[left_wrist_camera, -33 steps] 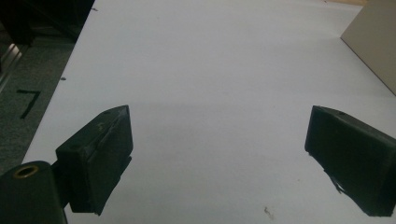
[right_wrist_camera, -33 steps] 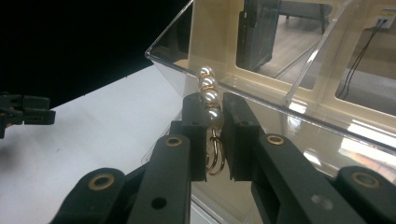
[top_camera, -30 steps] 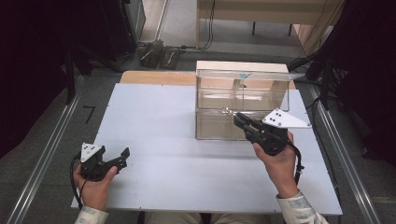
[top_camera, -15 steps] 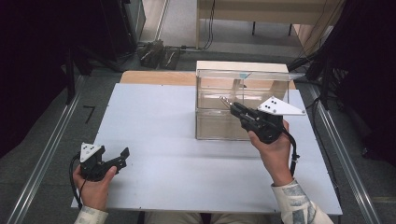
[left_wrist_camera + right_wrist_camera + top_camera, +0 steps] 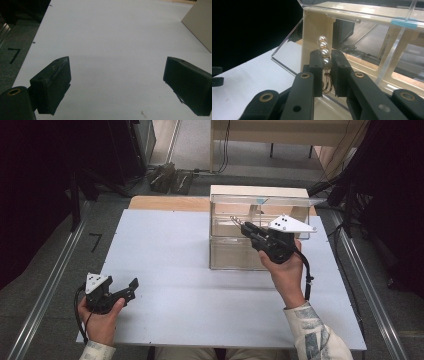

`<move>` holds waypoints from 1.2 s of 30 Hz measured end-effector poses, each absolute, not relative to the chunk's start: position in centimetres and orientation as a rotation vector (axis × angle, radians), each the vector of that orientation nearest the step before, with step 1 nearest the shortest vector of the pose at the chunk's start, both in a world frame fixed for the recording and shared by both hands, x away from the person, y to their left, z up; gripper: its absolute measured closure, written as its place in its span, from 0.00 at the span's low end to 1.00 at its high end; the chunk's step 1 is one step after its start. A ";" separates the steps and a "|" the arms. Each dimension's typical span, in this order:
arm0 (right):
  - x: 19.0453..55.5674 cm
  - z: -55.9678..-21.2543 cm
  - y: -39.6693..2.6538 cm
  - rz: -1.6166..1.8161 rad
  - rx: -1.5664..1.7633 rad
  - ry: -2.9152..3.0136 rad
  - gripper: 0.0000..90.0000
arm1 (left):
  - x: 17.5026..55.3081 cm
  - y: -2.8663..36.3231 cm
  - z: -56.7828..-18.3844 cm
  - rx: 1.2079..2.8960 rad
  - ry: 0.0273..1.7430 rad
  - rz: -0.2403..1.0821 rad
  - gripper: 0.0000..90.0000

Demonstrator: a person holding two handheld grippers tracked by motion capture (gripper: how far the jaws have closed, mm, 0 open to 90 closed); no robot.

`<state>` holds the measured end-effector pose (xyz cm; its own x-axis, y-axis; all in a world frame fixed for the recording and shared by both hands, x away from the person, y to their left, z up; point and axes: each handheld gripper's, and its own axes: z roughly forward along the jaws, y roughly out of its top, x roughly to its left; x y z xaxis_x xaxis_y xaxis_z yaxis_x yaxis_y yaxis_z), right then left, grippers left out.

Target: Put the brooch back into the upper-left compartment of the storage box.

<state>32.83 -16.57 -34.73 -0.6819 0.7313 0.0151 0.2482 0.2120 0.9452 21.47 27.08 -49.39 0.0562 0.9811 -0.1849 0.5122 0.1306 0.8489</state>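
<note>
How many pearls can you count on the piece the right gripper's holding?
4. In the right gripper view the pearl clip stands in a line: the top two pearls rise clear above the right gripper, the lower two sit between its jaws. More could be hidden lower down.

This looks like a lab or a test room, not a home. A plain white table (image 5: pixel 200 285) stands in the middle of the frame on a grey floor (image 5: pixel 55 270). Metal rails (image 5: pixel 40 295) run along the floor at the left and right sides. Black curtains (image 5: pixel 45 180) hang at the upper left and upper right. Cables (image 5: pixel 225 145) trail on the floor at the top. A black "7" (image 5: pixel 95 241) is marked on the floor at the left.
</note>
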 end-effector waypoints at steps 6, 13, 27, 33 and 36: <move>33.3 -34.7 -16.2 1.475 0.916 2.049 0.87 | 21.5 27.1 -49.4 1.496 1.572 0.707 0.09; 34.0 -34.9 -15.9 1.468 0.923 2.047 0.87 | 21.5 27.1 -49.4 1.496 1.572 0.706 0.09; 33.4 -35.0 -15.4 1.508 0.920 2.087 0.49 | 21.4 27.1 -49.4 1.494 1.572 0.705 0.09; 33.0 -35.2 -15.4 1.502 0.909 2.090 0.37 | 21.5 27.1 -49.4 1.497 1.570 0.706 0.09; 32.8 -35.3 -15.5 1.510 0.909 2.080 0.33 | 21.4 27.1 -49.4 1.496 1.571 0.706 0.09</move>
<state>32.76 -15.51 -35.28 -0.7024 0.7103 0.0461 0.2638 0.1996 0.9437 21.43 27.14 -49.36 0.0585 0.9806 -0.1869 0.5113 0.1314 0.8493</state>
